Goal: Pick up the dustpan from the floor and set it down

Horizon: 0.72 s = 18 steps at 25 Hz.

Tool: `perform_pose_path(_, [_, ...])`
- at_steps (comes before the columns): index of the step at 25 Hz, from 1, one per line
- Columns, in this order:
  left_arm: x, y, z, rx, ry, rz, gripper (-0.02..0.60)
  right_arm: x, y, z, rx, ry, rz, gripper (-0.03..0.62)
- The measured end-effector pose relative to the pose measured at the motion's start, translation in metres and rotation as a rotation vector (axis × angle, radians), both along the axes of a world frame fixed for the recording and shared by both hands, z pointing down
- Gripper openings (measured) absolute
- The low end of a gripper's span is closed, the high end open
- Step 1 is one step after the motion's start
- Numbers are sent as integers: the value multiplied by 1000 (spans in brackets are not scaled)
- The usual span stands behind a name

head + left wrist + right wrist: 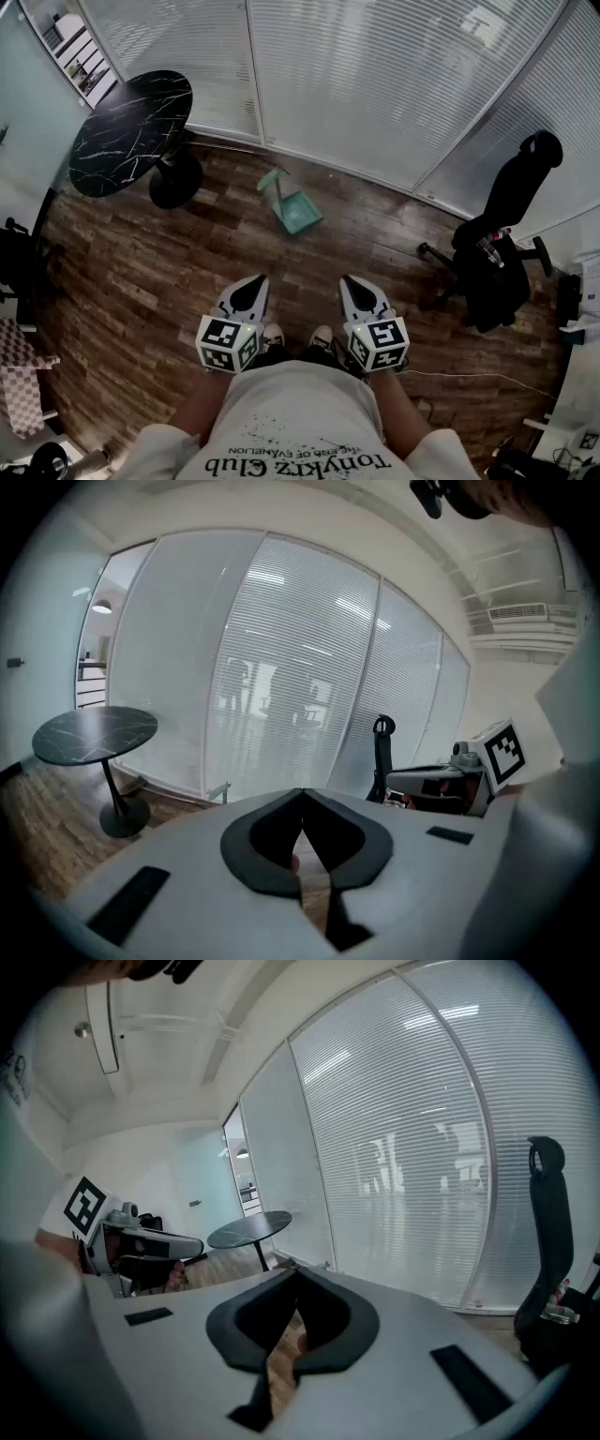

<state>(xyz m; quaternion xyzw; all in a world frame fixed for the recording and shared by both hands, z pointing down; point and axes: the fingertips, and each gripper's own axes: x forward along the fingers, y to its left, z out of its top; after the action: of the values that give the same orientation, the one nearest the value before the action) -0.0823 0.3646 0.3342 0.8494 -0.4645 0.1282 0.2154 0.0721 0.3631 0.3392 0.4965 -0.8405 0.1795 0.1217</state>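
A teal dustpan (pixel 292 207) lies on the wooden floor near the blinds, its handle pointing up and left. It is well ahead of both grippers. My left gripper (pixel 255 283) is held at waist height, its tips touching, nothing between them. In the left gripper view the left gripper (pixel 302 792) shows its jaws meeting at the tip. My right gripper (pixel 358 282) is beside it, also shut and empty; in its own view the right gripper (pixel 296 1274) has its tips together. The dustpan's handle (pixel 219 791) peeks over the left gripper's body.
A round black marble table (pixel 129 131) stands at the back left. A black office chair (pixel 502 239) with a bottle on it stands at the right. White blinds (pixel 375 84) line the far wall. A white cable (pixel 469 375) runs across the floor at the right.
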Motion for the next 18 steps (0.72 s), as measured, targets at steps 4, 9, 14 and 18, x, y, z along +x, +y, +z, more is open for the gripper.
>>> perform_pose_path(4, [-2,-5,2,-5,1,-3,23,-1,-5,2,-4,4,-4,25])
perform_pose_path(9, [-1,-5,1,-3,5,-2,23,-1,-5,1,-2,6,-7,25])
perform_pose_path(14, [-3,-6,1,-7,6,-4,23,-5,-6,-1,1,-12,-11,25])
perform_pose_path(18, [-3,-7,2,-9,4,0,23,-7,-6,-1,-1,-29,-21,25])
